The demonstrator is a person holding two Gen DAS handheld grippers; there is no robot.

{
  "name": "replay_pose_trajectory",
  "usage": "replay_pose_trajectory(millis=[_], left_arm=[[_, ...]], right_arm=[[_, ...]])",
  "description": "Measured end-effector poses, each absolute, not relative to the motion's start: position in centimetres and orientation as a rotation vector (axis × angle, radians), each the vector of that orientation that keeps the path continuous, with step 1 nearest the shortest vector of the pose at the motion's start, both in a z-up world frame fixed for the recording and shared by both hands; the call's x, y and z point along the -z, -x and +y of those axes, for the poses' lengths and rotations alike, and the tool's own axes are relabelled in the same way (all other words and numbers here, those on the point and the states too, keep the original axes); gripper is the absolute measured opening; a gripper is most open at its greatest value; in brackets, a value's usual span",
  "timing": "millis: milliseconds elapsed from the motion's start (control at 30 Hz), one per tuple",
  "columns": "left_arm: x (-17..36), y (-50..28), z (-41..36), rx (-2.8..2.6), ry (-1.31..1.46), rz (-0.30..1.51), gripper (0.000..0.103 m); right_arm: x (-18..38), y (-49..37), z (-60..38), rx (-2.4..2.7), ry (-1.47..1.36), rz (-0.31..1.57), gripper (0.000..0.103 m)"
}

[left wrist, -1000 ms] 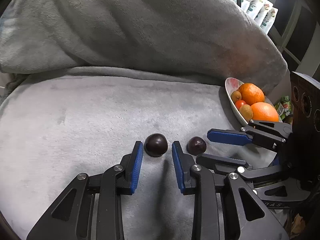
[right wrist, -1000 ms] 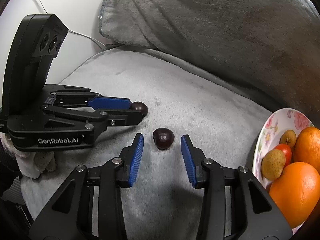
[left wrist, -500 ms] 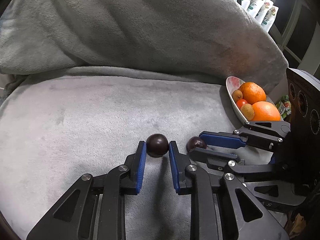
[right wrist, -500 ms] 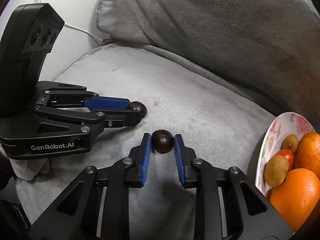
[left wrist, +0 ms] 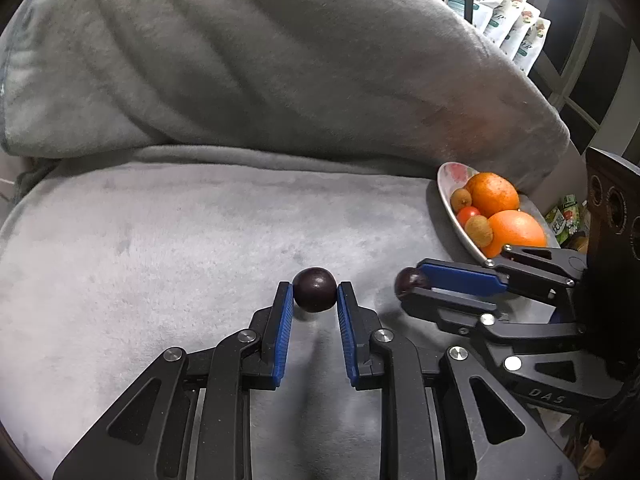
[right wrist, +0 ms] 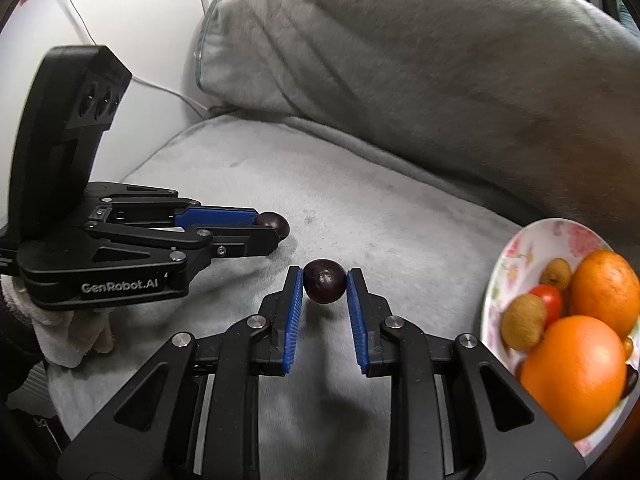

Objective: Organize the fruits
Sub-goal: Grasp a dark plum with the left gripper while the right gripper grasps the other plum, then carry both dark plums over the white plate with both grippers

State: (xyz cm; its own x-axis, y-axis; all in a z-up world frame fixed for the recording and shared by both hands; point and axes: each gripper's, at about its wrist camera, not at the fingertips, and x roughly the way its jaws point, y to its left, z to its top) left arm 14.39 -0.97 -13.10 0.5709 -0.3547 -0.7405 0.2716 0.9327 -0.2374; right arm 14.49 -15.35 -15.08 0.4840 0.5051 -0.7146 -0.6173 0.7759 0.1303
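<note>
left plum (left wrist: 314, 289): gripped by left tongs (left wrist: 313, 300), which closed on it a second ago.
right plum (right wrist: 324, 281): clamped in right tongs (right wrist: 323, 292), jaws just closed, lifted off blanket (right wrist: 360, 216).
plate (right wrist: 520, 240): right of both, holds oranges; likely next stop.

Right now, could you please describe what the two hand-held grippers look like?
Both are alike: the left hand-held gripper and the right hand-held gripper have black linkage fingers with silver rivets and ribbed blue pads. The left one's body reads "GenRobot.AI" in white.
</note>
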Motion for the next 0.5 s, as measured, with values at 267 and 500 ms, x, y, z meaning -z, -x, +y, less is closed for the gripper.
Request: replay_pose_trajectory(millis=[267, 500], left_arm=[[11.4, -13.6, -2.3, 0.394, 0.086, 0.858, 0.021], [10.3, -12.9, -4.6, 0.42, 0.057, 0.824, 0.021]], right_arm=[[13.1, -13.2, -18.5, -0.657, 0.111, 0.769, 0.024], [11.7, -12.2, -21.2, -0.627, 0.073, 0.732, 0.024]])
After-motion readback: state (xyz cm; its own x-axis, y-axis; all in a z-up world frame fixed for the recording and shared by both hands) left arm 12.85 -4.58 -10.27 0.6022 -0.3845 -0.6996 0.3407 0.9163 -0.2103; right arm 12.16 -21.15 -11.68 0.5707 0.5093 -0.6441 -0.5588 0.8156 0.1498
